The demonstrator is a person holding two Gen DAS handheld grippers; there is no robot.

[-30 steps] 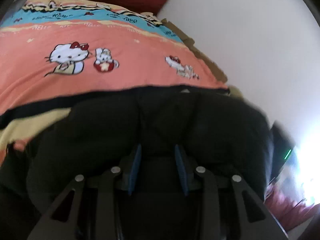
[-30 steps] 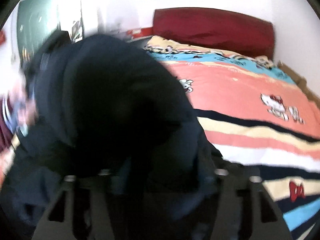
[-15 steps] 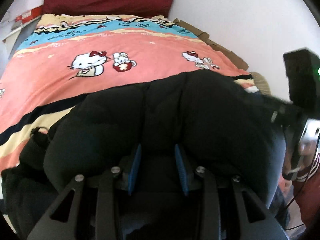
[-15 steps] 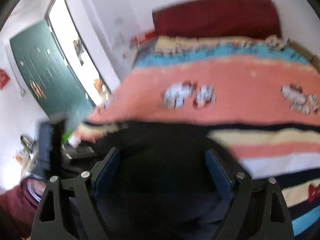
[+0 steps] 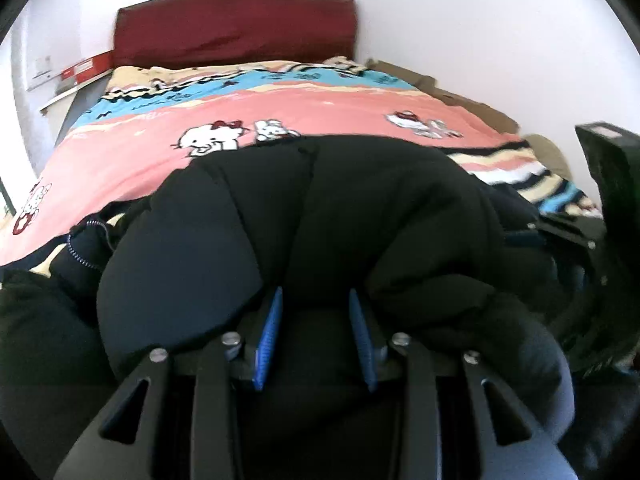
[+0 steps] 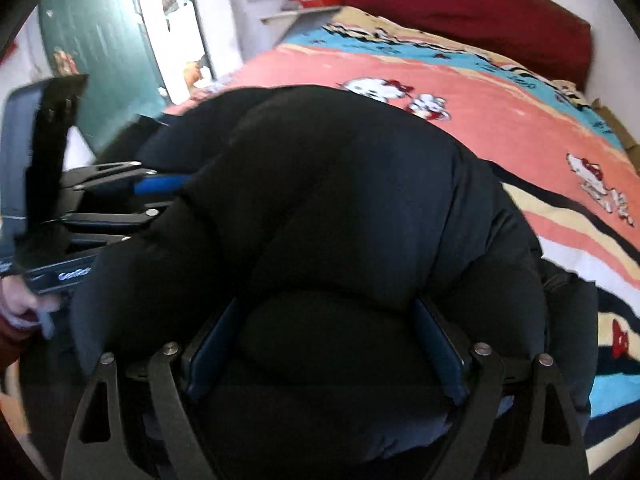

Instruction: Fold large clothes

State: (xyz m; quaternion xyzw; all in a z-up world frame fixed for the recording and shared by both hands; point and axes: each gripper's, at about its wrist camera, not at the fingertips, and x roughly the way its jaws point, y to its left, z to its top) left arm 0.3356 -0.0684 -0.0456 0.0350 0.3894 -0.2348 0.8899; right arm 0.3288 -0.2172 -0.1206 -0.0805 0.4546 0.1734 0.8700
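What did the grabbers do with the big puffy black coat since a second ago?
The right gripper let go: a second ago the puffy black jacket swung bunched up over it, and now its jaws stand wide open around a fold. The jacket has come down onto the pink cartoon-cat bedspread. The left gripper stayed shut on the jacket the whole time, and the dark red headboard is unchanged.
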